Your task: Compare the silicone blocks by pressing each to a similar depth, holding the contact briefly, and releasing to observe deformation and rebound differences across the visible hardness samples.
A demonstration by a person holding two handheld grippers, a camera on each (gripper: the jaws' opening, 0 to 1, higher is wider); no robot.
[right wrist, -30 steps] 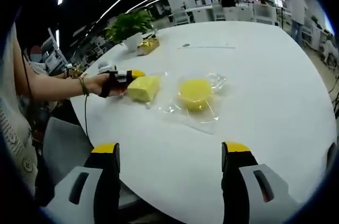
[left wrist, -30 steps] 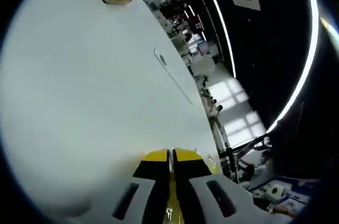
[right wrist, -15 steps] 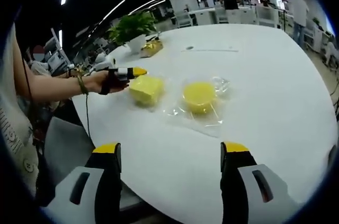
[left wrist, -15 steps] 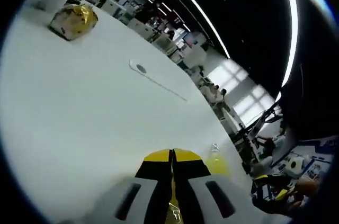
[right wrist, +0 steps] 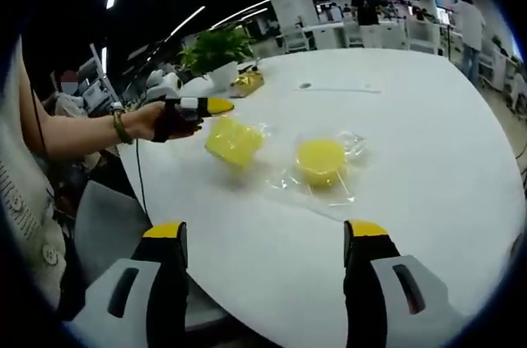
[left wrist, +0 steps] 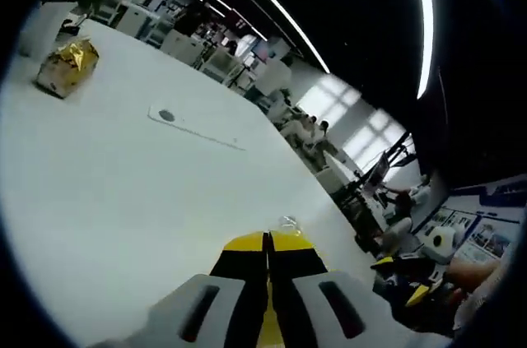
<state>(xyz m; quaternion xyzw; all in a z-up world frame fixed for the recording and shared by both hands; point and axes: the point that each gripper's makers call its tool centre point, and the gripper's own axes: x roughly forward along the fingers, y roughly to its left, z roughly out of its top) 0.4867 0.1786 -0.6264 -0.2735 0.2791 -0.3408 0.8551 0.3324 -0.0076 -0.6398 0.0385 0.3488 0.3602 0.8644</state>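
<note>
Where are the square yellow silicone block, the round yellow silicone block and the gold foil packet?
Square yellow silicone block [right wrist: 234,141], right gripper view, top face.
Round yellow silicone block [right wrist: 320,160], right gripper view, top centre.
Gold foil packet [left wrist: 67,66], left gripper view, its middle.

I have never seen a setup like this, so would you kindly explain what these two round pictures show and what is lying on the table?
No robot arm here: a person holds a pair of tongs in each hand, and a fisheye camera rides on each.

The right gripper view looks along the right tongs, whose jaws stand wide open and hold nothing. On the white table lie a square yellow silicone block and a round one, each in clear wrapping. The person's hand holds the left tongs just above the square block.

The left gripper view looks along the left tongs, jaws shut together with nothing between them. Farther off sit a gold foil packet and a potted plant.
</note>
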